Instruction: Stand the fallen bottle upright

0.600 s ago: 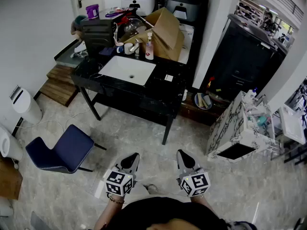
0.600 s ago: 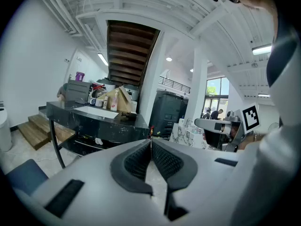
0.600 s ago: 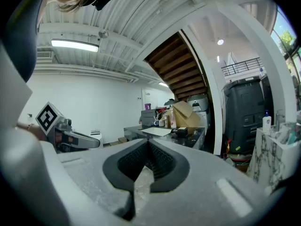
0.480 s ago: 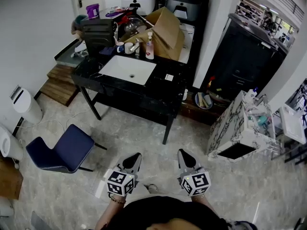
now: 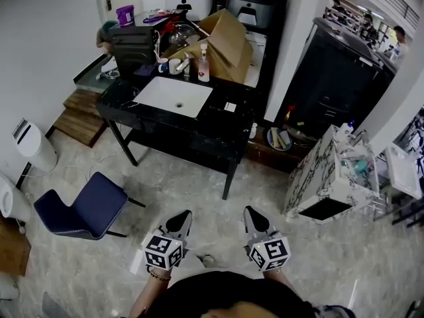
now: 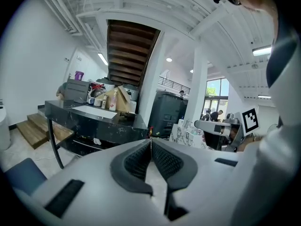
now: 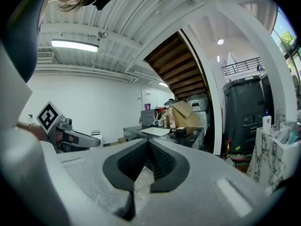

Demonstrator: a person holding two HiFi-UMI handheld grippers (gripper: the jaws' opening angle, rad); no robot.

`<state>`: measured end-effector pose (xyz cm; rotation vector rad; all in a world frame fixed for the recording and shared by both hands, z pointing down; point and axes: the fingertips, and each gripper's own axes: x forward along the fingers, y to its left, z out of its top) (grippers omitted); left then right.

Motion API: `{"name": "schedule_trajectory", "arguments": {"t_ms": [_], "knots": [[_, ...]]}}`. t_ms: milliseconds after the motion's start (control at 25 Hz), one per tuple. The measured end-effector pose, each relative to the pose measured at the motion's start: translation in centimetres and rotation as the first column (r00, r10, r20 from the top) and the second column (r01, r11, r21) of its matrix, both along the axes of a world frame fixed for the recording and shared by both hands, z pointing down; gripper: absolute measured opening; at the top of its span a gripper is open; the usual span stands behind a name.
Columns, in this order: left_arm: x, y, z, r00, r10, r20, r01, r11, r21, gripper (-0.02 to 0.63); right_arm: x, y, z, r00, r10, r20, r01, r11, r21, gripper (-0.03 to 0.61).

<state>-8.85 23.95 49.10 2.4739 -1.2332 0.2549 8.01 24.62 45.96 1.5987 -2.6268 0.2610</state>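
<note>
Closest to me, at the bottom of the head view, the left gripper [image 5: 185,215] and the right gripper [image 5: 250,212] hang side by side over the pale floor [image 5: 199,177]. They are just beside each other and point up the frame. Each gripper's own view shows its jaws pressed together with nothing between them, the left gripper [image 6: 150,142] and the right gripper [image 7: 148,142] alike.

Further up at the left is a blue chair [image 5: 83,205]. A marbled cabinet [image 5: 318,171] stands at the right.

Beyond these, in the upper middle, stands the black table [image 5: 218,134] with a white sink [image 5: 173,96] set in it. Behind the sink is a row of small clutter, and in it a pump bottle [image 5: 203,66] stands upright just in front of a cardboard box [image 5: 228,42]. Left of it the items are too small for me to tell whether a bottle lies on its side among them. That whole row is well apart from both grippers, with the open floor and the table's near edge between.
</note>
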Motion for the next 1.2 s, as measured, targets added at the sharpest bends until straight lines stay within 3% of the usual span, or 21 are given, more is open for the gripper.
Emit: {"name": "schedule_trajectory", "arguments": {"t_ms": [320, 400, 520, 640, 760, 1200], "knots": [[0.8, 0.2, 0.8, 1.0, -0.005, 0.0, 0.005, 1.0, -0.019, 0.003, 1.0, -0.3, -0.1, 0.999, -0.011, 0.045, 0.01, 1.0, 0.023, 0.006], [1.1, 0.0, 0.9, 1.0, -0.011, -0.001, 0.011, 1.0, -0.021, 0.003, 1.1, -0.4, -0.2, 0.999, -0.03, 0.043, 0.029, 0.999, 0.033, 0.045], [1.4, -0.4, 1.0, 1.0, -0.018, -0.004, 0.018, 1.0, -0.026, 0.003, 1.5, -1.0, 0.0, 0.998, -0.017, 0.055, 0.016, 1.0, 0.014, 0.264], [1.8, -0.6, 1.2, 1.0, -0.018, -0.01, 0.018, 0.999, -0.036, 0.003, 1.8, -1.6, 0.2, 1.0, -0.002, 0.021, 0.002, 1.0, 0.011, 0.381], [2.0, -0.9, 1.5, 1.0, -0.019, -0.01, 0.019, 0.999, -0.045, 0.003, 1.7, -2.2, 0.5, 1.0, -0.009, -0.029, 0.01, 1.0, 0.02, 0.449], [1.0, -4.2, 1.7, 0.999, -0.047, 0.002, 0.047, 0.997, -0.067, 0.003, 2.4, -6.0, -0.1, 1.0, 0.011, 0.004, -0.012, 0.999, 0.044, 0.459]]}}
